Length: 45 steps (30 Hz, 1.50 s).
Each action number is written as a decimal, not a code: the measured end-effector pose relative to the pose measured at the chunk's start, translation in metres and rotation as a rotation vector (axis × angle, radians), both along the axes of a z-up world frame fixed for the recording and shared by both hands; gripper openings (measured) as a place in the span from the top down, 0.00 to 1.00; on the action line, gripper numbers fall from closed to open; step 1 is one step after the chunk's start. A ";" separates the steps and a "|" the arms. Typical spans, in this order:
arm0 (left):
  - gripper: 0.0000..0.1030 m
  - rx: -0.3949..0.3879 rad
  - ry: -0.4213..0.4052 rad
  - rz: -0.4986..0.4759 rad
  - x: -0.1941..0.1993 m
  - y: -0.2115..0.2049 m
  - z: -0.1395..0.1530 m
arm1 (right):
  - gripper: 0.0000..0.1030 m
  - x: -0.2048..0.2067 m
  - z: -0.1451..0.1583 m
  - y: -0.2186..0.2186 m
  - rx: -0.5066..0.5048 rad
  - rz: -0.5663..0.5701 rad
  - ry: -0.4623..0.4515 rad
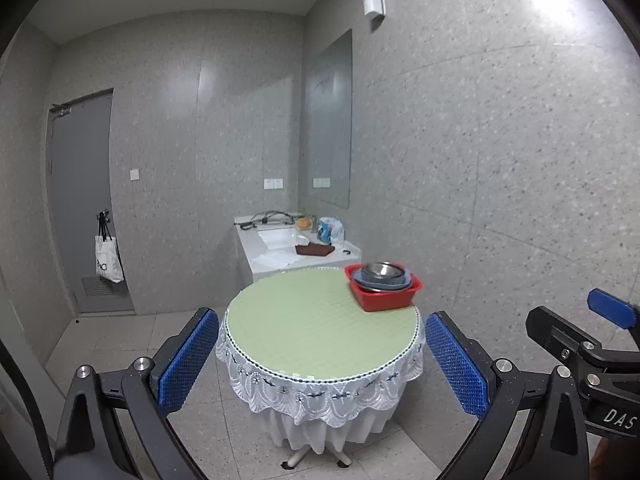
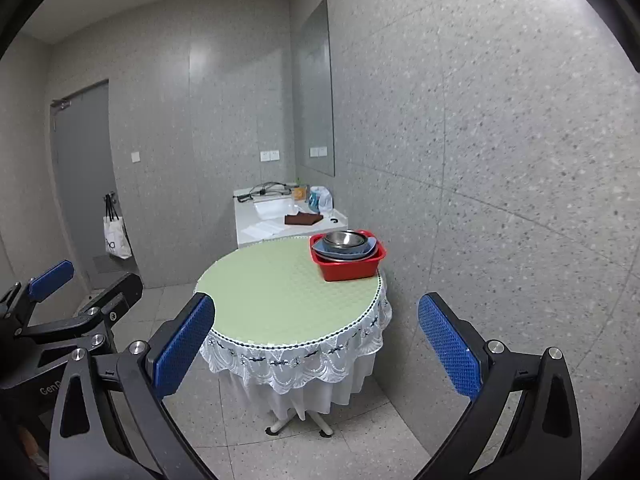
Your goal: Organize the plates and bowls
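Left wrist view shows the task at its very start, by the look of it: all the dishes sit together in a red basin (image 1: 385, 295) at the far right edge of a round table (image 1: 304, 320), and nothing has been laid out or sorted. Inside the basin, a metal bowl (image 1: 380, 269) rests on top of a blue dish (image 1: 390, 280), with another metal rim just showing beneath; how many pieces are stacked there cannot be told from this distance. The left gripper (image 1: 322, 364) hangs well short of the table, its blue-padded jaws spread wide and holding nothing. The right gripper (image 2: 316, 344), seen in the right wrist view, is likewise wide open and empty, and it too is well apart from the basin. So every step appears to be left: reaching the basin, lifting pieces out and arranging them. The green tabletop in front of the basin is bare, so nothing stands between the grippers and the dishes; the wall close on the right may cramp an approach from that side. A lace tablecloth (image 1: 320, 392) hangs from the rim and could snag a low approach. Behind the table stands a white sink counter (image 1: 280, 256) with cables, a brown cloth and a plastic bag, and a tote bag (image 1: 108, 258) hangs beside a grey door (image 1: 80, 200), all well away.
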<state>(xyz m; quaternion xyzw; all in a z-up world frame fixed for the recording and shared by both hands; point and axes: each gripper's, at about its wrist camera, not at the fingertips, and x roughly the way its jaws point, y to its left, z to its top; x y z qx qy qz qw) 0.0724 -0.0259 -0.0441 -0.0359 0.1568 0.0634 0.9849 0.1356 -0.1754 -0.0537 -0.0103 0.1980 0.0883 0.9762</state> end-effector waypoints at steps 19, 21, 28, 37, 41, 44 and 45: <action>0.01 -0.002 -0.038 -0.067 -0.059 0.049 0.009 | 0.00 -0.063 0.011 0.038 0.000 -0.095 -0.044; 0.01 -0.003 -0.037 -0.073 -0.060 0.052 0.009 | 0.00 -0.065 0.011 0.041 -0.004 -0.106 -0.047; 0.01 -0.004 -0.030 -0.102 -0.058 0.068 0.011 | 0.00 -0.070 0.010 0.045 -0.011 -0.144 -0.046; 0.01 -0.001 -0.027 -0.126 -0.056 0.082 0.013 | 0.00 -0.073 0.010 0.047 -0.017 -0.166 -0.047; 0.01 -0.001 -0.026 -0.127 -0.055 0.084 0.013 | 0.00 -0.073 0.011 0.047 -0.018 -0.168 -0.046; 0.01 0.001 -0.025 -0.127 -0.055 0.085 0.013 | 0.00 -0.072 0.010 0.046 -0.017 -0.168 -0.045; 0.01 0.003 -0.025 -0.128 -0.055 0.086 0.013 | 0.00 -0.072 0.010 0.046 -0.017 -0.168 -0.043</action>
